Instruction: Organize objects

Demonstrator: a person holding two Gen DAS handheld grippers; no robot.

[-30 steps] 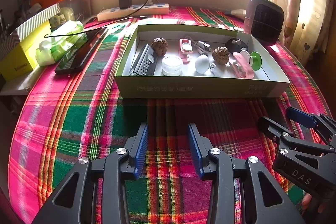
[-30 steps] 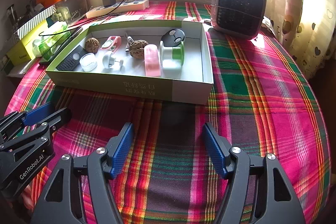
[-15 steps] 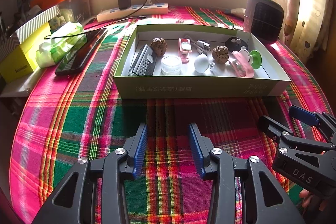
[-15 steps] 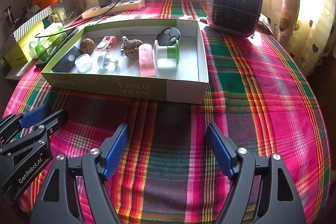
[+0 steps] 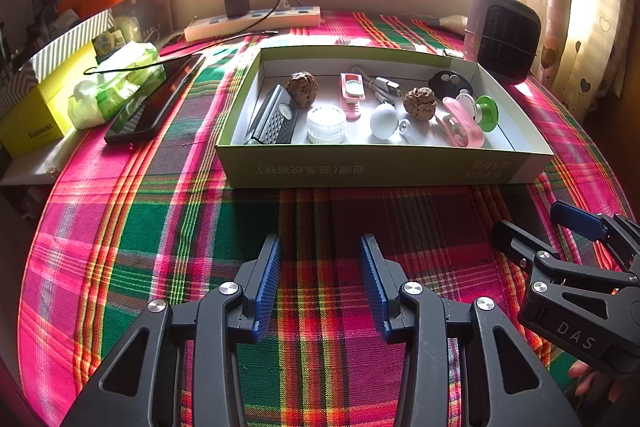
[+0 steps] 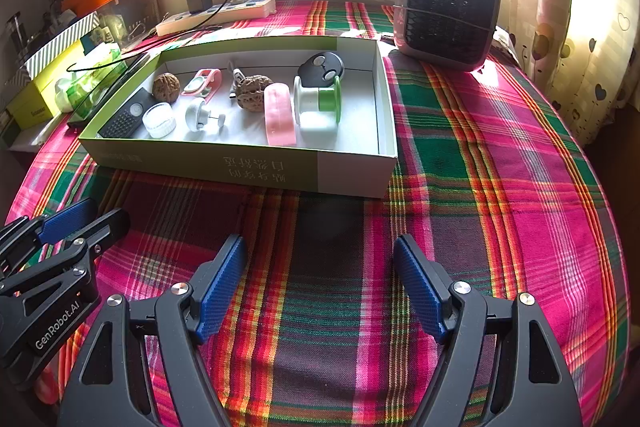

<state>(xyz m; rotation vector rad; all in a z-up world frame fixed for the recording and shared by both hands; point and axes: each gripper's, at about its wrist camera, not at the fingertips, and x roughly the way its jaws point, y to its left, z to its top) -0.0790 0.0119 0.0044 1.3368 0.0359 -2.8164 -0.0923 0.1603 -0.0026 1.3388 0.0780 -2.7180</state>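
An open green cardboard box (image 5: 372, 169) (image 6: 240, 167) sits mid-table. It holds two walnuts (image 5: 302, 89) (image 5: 419, 103), a black keypad remote (image 5: 276, 119), a white jar (image 5: 326, 125), a pink clip (image 5: 352, 95), a white knob (image 5: 384, 121), a black key fob (image 6: 321, 69), a pink case (image 6: 280, 113) and a green-and-white spool (image 6: 318, 103). My left gripper (image 5: 320, 247) (image 6: 106, 211) hovers open over the cloth in front of the box, with nothing between its fingers. My right gripper (image 6: 318, 243) (image 5: 528, 217) stands beside it, wide open and holding nothing.
The plaid tablecloth (image 6: 500, 187) covers the table. A small heater (image 6: 446, 15) stands behind the box at the right. At the left lie a dark phone (image 5: 156, 99), a tissue pack (image 5: 116, 83) and a yellow box (image 5: 36, 115). A power strip (image 5: 252, 21) lies along the back wall.
The right gripper's jaws have spread wider. The left gripper's jaws look almost the same, and neither hand has shifted noticeably.
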